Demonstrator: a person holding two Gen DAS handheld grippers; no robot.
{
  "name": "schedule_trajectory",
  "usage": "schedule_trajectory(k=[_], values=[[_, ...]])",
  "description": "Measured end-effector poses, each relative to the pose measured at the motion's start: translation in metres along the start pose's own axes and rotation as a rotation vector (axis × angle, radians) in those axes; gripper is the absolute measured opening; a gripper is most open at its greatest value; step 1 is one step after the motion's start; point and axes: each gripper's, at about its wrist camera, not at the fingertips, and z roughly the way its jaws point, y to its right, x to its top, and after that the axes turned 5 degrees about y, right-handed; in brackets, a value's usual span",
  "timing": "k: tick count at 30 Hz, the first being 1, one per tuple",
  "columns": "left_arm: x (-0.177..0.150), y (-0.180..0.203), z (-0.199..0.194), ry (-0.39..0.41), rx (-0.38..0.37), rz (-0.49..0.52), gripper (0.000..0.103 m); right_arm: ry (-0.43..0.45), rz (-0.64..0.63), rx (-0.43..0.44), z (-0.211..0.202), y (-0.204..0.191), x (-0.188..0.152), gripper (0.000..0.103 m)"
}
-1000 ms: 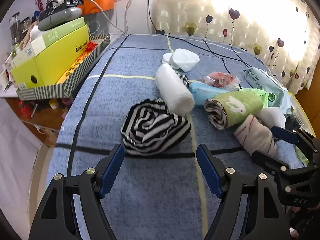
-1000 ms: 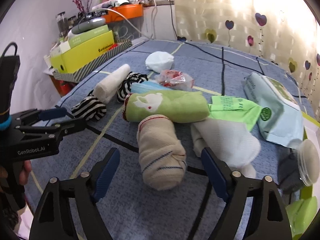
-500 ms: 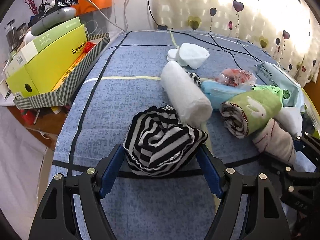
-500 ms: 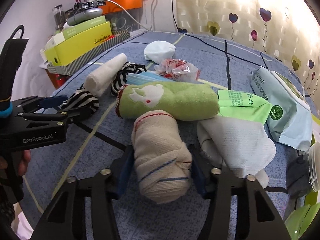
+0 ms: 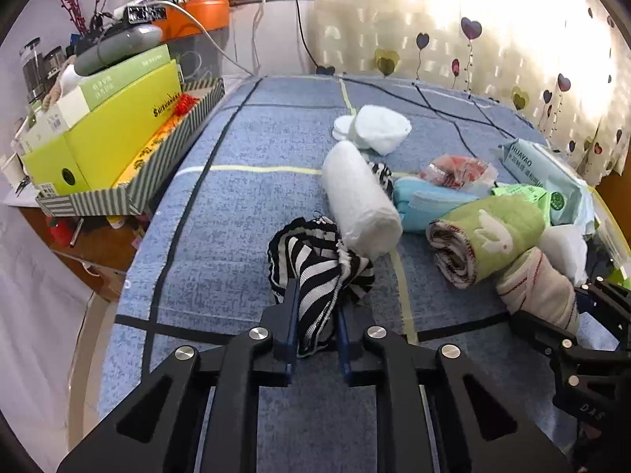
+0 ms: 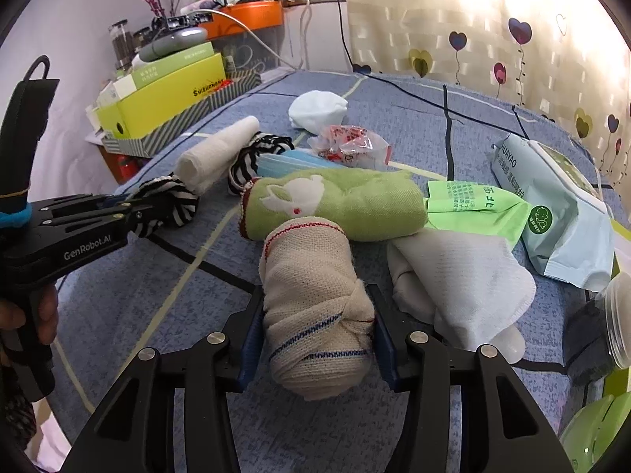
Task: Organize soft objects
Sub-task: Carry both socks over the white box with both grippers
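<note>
Surface: you are working over a blue bedspread (image 5: 244,149) with black and pale-yellow grid lines; it lies flat, and the soft things sit bunched toward its right half.
Left tool: your left tool (image 5: 315,307) has its jaws closing, and the blue pads already pinch the striped black-and-white cloth (image 5: 315,260), which bunches up between them.
Right tool: your right tool (image 6: 315,323) has its jaws closing on the near end of the cream roll (image 6: 311,299) with red and blue stitching; both pads press its sides.
Neighbours: the white roll (image 5: 359,201) lies just behind the striped cloth, touching it. The green rabbit towel (image 6: 335,205), rolled, lies across the far end of the cream roll. A loose white cloth (image 6: 461,276) sits just right of the cream roll.
Further back: blue face masks (image 5: 426,205), a crinkled clear packet (image 6: 351,142) with red print, a white bundle (image 5: 380,128).
Right side: a pale wipes pack (image 6: 560,213) and a green sachet (image 6: 473,205) overlapping it.
Room, left: a striped tray (image 5: 130,193) holding yellow-green boxes (image 5: 118,134), beside the bed; an orange tub (image 5: 197,15) behind.
Room, far: a cream curtain (image 5: 493,39) with heart balloons, strongly backlit.
Operator: your hand (image 6: 23,315) grips the left tool's handle, seen from the right wrist.
</note>
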Motion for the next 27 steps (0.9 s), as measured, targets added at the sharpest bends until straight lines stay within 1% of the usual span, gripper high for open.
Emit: schedule_trajectory(k=[7,14,20,27], values=[[-0.002,0.011,-0.025,0.028,-0.038,0.013,0.015,0.024,0.007,0.007,-0.015,-0.002,-0.004,0.047],[0.001,0.035,-0.043,0.049,-0.096,0.036,0.015,0.053,0.024,-0.011,-0.038,0.005,-0.008,0.047],[0.009,0.067,-0.057,0.079,-0.154,0.092,0.015,0.093,0.040,-0.053,-0.066,0.018,-0.008,0.047],[0.022,0.105,-0.064,0.095,-0.234,0.143,0.015,0.118,0.079,-0.138,-0.095,0.047,-0.012,0.047]])
